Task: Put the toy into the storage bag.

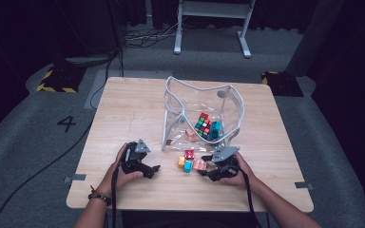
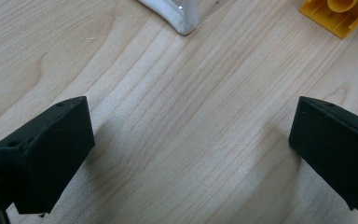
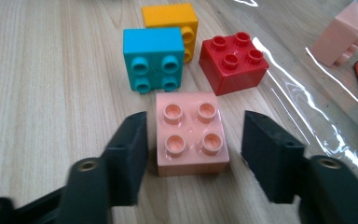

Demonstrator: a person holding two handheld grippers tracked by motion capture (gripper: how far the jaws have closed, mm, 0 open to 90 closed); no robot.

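A: Layout, big to small?

B: Wooden table [image 1: 133,99]. On it a clear plastic pouch [image 1: 228,111] with a white zip rim, mouth open toward the person. Inside: a puzzle cube [image 1: 203,123], a teal block [image 1: 215,130], a pink piece [image 1: 189,134] near the mouth.

A: Outside the pouch?

B: Four bricks in a cluster just in front of the mouth. In the right gripper view: pink brick [image 3: 193,133] nearest, studs up. Beyond it the teal brick [image 3: 153,58] tipped on its side, studs facing the camera. Orange brick [image 3: 171,18] behind the teal one, touching or nearly. Red brick [image 3: 233,63] beside the teal one, studs up, right at the pouch film.

A: Right gripper?

B: Right gripper [image 3: 193,156] is low on the table, jaws straddling the pink brick. Left jaw sits at the brick's side, touching or almost, can't tell which. Right jaw has a clear gap to the brick. So not clamped: brick between the jaws, resting on the table.

A: Left?

B: Left gripper [image 2: 191,154] has its jaws spread wide, only bare wood between them. It's down by the table, well apart from the brick cluster in the high view. Its own view catches the pouch's white corner and an edge of a yellow-orange brick at the top.

A: Hands?

B: Each hand wraps its gripper body, cables trailing back off the near edge.
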